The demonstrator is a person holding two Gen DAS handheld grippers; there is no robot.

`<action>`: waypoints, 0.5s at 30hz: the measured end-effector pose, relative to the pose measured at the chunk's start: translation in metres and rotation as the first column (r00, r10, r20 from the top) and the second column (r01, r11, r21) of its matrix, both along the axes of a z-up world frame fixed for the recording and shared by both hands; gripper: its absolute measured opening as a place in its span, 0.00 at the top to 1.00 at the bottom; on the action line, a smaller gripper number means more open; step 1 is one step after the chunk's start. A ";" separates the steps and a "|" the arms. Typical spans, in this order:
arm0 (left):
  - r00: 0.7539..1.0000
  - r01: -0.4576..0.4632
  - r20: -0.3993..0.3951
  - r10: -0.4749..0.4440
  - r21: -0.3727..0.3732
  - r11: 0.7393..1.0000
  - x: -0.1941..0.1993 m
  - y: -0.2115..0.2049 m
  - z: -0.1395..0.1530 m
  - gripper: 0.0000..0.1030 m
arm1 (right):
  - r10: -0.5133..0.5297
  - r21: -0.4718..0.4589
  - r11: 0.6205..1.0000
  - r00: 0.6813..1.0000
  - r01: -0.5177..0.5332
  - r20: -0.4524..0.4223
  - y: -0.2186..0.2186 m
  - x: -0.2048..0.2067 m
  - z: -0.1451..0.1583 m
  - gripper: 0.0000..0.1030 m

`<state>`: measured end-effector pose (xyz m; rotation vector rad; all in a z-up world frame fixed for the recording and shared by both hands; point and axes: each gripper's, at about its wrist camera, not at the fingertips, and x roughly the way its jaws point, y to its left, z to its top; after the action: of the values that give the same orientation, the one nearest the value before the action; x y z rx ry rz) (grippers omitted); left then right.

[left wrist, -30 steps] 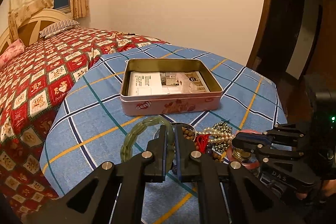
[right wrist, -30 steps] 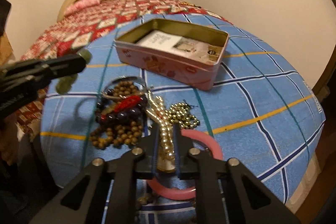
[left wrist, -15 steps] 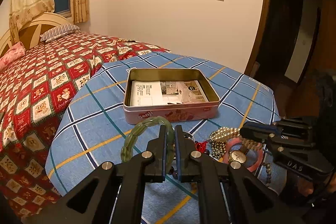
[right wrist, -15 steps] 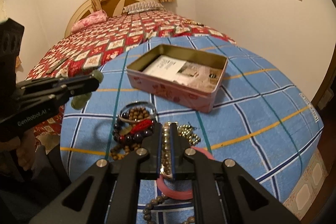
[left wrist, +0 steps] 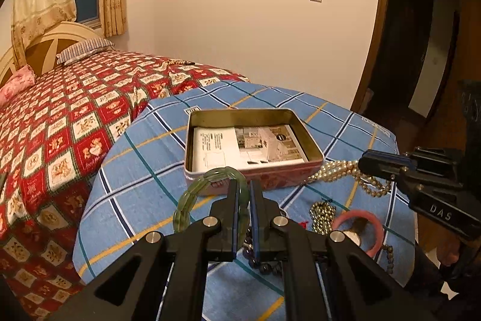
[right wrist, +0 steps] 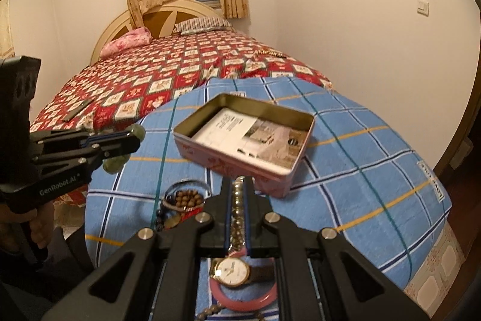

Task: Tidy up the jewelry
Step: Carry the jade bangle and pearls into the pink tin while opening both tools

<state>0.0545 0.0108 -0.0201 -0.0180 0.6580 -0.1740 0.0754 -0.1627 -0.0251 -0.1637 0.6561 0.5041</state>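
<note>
My left tongs are clamped on the green bangle, my right tongs on the pearl necklace, both held off the tabletop near the pink tin at its centre.
</note>
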 end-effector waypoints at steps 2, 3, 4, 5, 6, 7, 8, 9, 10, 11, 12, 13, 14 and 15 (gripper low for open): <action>1.000 0.001 0.004 -0.001 0.006 1.000 0.004 0.000 0.002 0.94 | -0.002 0.005 1.000 1.000 0.002 0.009 0.000 0.004 0.004 0.92; 1.000 0.002 0.005 -0.002 0.008 1.000 0.006 0.001 0.003 0.94 | -0.003 0.008 1.000 1.000 0.003 0.013 0.000 0.007 0.006 0.92; 1.000 0.004 0.005 -0.004 0.008 1.000 0.008 0.001 0.004 0.94 | -0.003 0.010 1.000 1.000 0.003 0.013 -0.001 0.008 0.006 0.92; 1.000 0.007 0.006 -0.007 0.009 1.000 0.010 0.001 0.005 0.94 | -0.003 0.012 1.000 1.000 0.003 0.014 -0.001 0.011 0.007 0.92; 1.000 0.010 0.008 -0.010 0.014 1.000 0.012 0.001 0.006 0.94 | -0.003 0.013 1.000 1.000 0.003 0.017 -0.001 0.013 0.009 0.92; 1.000 0.013 0.010 -0.013 0.021 1.000 0.014 0.000 0.007 0.94 | -0.004 0.013 1.000 1.000 0.003 0.020 0.000 0.016 0.010 0.92; 1.000 0.017 0.012 -0.017 0.027 0.999 0.017 -0.001 0.008 0.94 | -0.002 0.011 1.000 1.000 0.001 0.022 0.000 0.018 0.011 0.92; 1.000 0.021 0.013 -0.022 0.032 0.999 0.020 -0.002 0.009 0.94 | -0.002 0.009 1.000 1.000 0.002 0.026 0.000 0.020 0.012 0.92; 1.000 0.026 0.013 -0.027 0.039 0.999 0.023 -0.003 0.009 0.94 | 0.000 0.005 1.000 1.000 0.000 0.030 0.001 0.022 0.013 0.92; 0.999 0.030 0.013 -0.031 0.046 0.998 0.027 -0.004 0.009 0.94 | 0.000 0.002 1.000 0.999 0.000 0.034 0.002 0.025 0.014 0.92; 0.999 0.033 0.011 -0.034 0.049 0.998 0.030 -0.005 0.009 0.94 | -0.001 0.001 1.000 0.999 0.001 0.037 0.003 0.028 0.015 0.92; 0.999 0.037 0.007 -0.037 0.048 0.998 0.034 -0.006 0.009 0.94 | -0.001 0.000 1.000 0.999 0.001 0.040 0.003 0.030 0.015 0.92; 0.999 0.041 0.004 -0.041 0.046 0.998 0.038 -0.007 0.009 0.94 | -0.003 0.000 1.000 0.999 0.003 0.042 0.004 0.033 0.016 0.92; 0.999 0.043 0.003 -0.043 0.049 0.998 0.041 -0.008 0.009 0.94 | -0.005 -0.001 1.000 0.999 0.005 0.044 0.005 0.036 0.016 0.92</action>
<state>0.0960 0.0032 -0.0116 0.0432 0.6587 -0.1995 0.1117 -0.1577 -0.0086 -0.1739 0.6134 0.4943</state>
